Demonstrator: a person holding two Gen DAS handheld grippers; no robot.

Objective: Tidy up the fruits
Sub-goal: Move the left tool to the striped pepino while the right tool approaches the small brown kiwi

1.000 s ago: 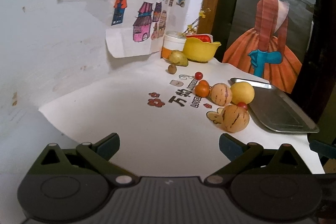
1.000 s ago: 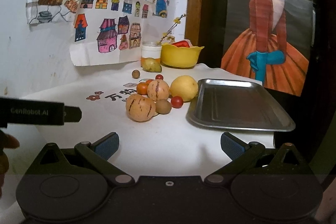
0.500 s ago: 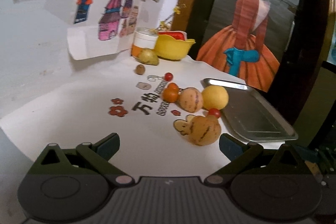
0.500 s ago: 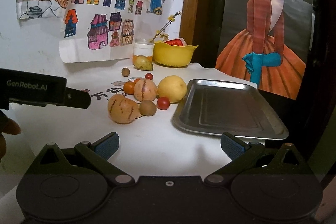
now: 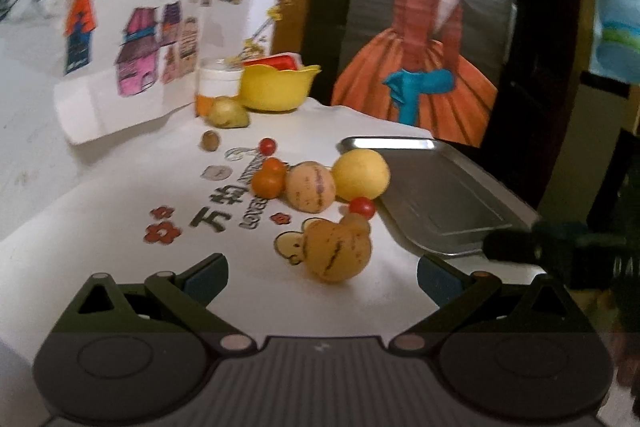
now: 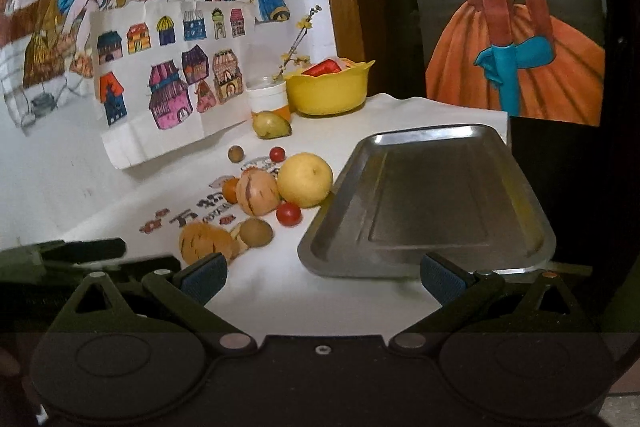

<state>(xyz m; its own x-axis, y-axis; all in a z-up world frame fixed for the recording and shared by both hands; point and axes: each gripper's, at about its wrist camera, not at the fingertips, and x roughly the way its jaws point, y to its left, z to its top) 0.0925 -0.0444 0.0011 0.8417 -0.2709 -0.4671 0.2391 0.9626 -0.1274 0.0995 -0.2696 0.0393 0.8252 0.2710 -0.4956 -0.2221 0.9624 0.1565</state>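
Beside the fruit cluster [image 6: 260,203], bare steel tray [image 6: 432,203] at table edge, both tongs [image 5: 320,275] [image 6: 320,275] spread wide, holding nothing

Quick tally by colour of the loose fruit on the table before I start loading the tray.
Tan striped melons: 2
Yellow round fruit: 1
Yellow-green pear: 1
Orange fruit: 2
Red cherry tomatoes: 2
Brown fruit: 2
Total: 10, none on the steel tray.
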